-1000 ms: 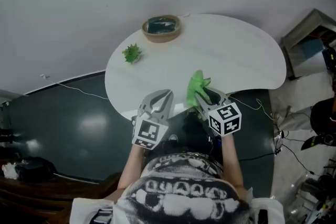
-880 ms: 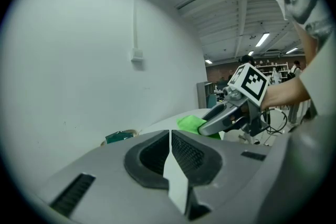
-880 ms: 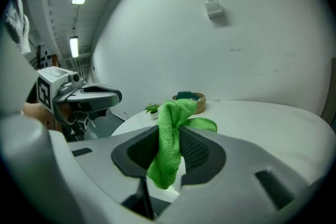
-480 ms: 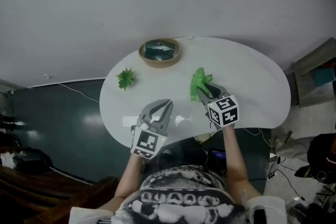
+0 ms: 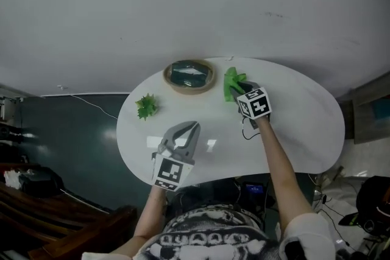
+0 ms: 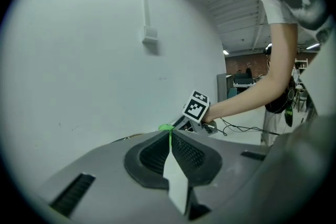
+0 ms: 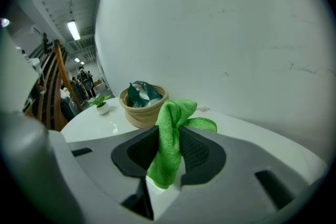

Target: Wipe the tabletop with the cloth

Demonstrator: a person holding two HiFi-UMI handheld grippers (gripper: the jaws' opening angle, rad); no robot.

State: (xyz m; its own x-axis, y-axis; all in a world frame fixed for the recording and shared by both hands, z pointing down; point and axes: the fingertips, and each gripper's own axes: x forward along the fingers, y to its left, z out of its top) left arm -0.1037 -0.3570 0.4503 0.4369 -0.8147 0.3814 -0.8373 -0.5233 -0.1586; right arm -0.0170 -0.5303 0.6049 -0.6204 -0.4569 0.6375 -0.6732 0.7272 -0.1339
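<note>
Nearest the person, the left grey two-jaw gripper (image 5: 186, 128) hovers over the front of the white rounded tabletop (image 5: 292, 125), its jaws pressed together with nothing between them. Farther out, the right grey gripper (image 5: 237, 89) is clenched on the bright green microfibre cloth (image 7: 170, 136), which sits near the table's far edge. Just beside the cloth stands a round woven basket (image 5: 189, 76); a small green potted plant (image 5: 147, 106) is off to the left.

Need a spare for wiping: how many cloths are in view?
1: the green cloth, clamped in the right gripper beside the basket. The basket's dark contents may hide another.
</note>
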